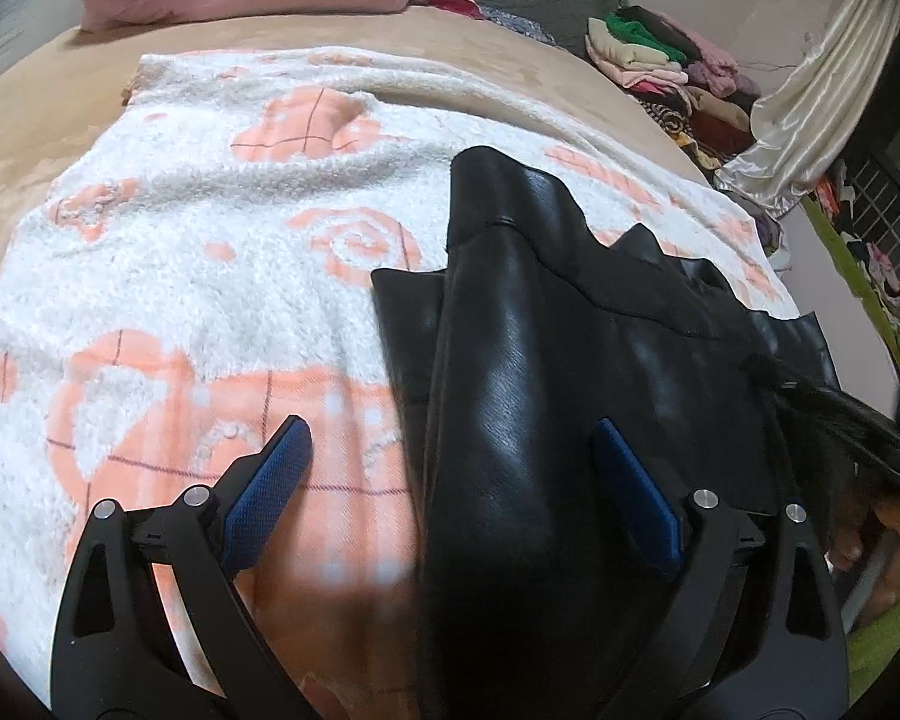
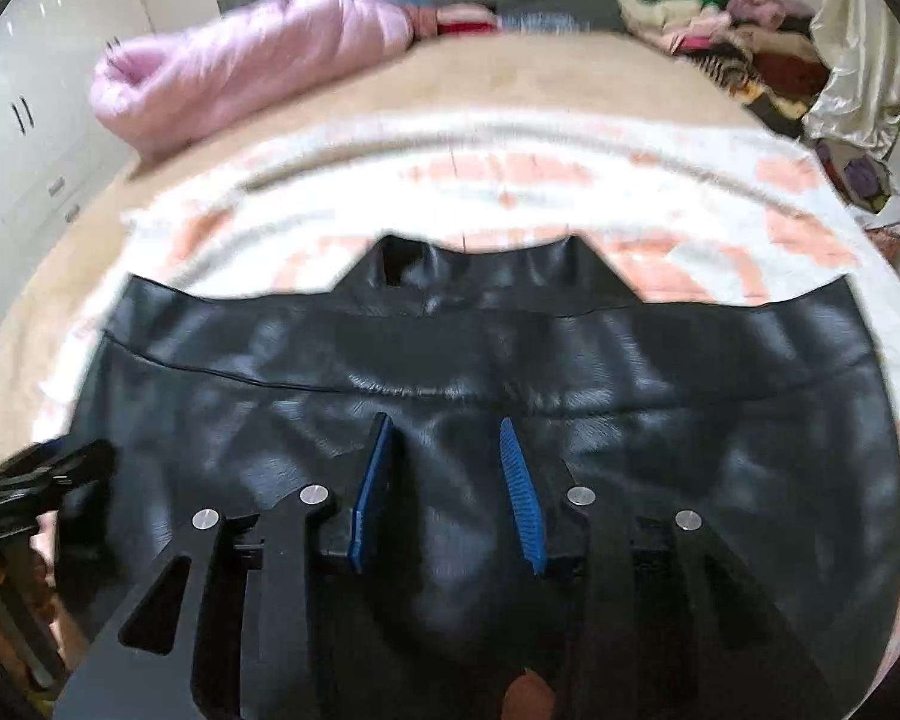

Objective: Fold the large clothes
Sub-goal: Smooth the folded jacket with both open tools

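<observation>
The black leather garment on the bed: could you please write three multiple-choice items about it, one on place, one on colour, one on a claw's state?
1. The black leather garment lies on:
A. a white and peach blanket
B. a bare floor
C. a chair

2. The claw pads are:
A. red
B. blue
C. yellow

3. The left claw is:
A. shut on the blanket
B. shut empty
C. open

A: blanket shows around the garment.
B: blue pads in both views.
C: its pads stand wide apart.
</observation>
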A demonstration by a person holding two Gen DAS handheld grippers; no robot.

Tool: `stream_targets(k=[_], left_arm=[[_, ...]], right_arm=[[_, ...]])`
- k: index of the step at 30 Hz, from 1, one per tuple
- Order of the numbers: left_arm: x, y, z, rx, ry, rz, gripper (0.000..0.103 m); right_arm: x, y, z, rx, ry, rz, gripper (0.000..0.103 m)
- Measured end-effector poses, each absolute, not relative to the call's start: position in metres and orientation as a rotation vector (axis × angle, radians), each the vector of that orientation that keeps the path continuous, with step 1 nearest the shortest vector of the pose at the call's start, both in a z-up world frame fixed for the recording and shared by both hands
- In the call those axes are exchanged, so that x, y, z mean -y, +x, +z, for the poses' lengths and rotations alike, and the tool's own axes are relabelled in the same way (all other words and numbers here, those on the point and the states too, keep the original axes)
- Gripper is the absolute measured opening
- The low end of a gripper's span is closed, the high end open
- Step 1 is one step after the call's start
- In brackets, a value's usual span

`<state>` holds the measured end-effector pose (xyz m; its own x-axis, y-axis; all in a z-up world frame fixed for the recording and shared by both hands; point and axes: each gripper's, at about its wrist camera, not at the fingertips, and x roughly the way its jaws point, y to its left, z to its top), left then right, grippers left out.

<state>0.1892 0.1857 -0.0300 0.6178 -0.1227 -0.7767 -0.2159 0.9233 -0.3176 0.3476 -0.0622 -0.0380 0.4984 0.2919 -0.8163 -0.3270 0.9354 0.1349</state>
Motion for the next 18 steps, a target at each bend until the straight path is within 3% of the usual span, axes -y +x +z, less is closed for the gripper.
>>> stream_targets(k=[9, 13, 18], left_arm=[[-0.189, 0.198, -0.033, -0.934, -0.383, 0.061, 0.088], [-0.191, 0.198, -0.032, -0.929, -0.385, 0.058, 0.088], [-0.193, 0.199, -0.033, -0.932, -0.388, 0.055, 0.089]], right_arm=[[0.05, 0.347, -0.054, -0.986, -0.092, 0.324, 0.037], [0.056, 0.314, -0.031, -0.898, -0.06, 0.42, 0.049], [0.036, 0.245, -0.009, -0.762, -0.112, 0.59, 0.071]])
